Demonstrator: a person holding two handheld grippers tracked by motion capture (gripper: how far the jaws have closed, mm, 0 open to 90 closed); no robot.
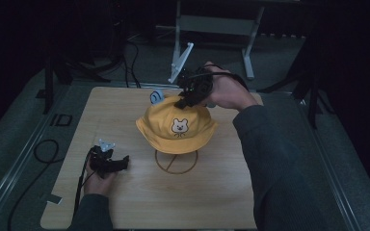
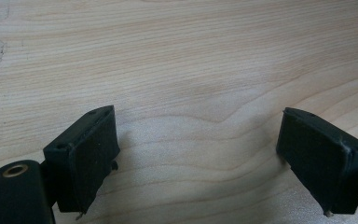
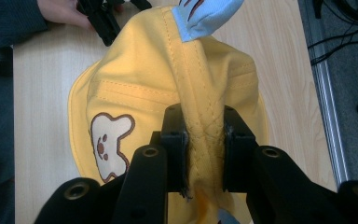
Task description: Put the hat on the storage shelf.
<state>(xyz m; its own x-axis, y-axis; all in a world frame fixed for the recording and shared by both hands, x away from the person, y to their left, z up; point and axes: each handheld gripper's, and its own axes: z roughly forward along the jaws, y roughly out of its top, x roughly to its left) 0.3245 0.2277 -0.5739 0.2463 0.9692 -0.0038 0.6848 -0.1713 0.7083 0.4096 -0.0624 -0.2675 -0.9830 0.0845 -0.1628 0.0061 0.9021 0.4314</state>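
While we pinch the crown of the hat [image 1: 176,126] in the right gripper [image 1: 189,99], its jaws closed on a fold of yellow cloth along the top seam, the hat sits near the middle of the table [image 1: 125,202], above a wooden ring stand [image 1: 176,162] whose base shows just under the brim at six o'clock. In the right gripper view the fold [image 3: 204,140] is squeezed tight between the two jaws, and a pale blue ear [image 3: 205,14] sticks up at twelve o'clock on the hat. A bear patch [image 1: 179,126] faces us on the front.

Our left gripper [image 1: 120,162] rests on the table at about eight o'clock from the hat, well apart from it, jaws spread wide with nothing between them; only bare wood shows between its jaws.

We judge that the step in hand is lifting the hat off the stand, or settling it there; we cannot tell which. The next move calls for a straight, steady pull upward at the crown so the brim clears the stand without dragging it over.
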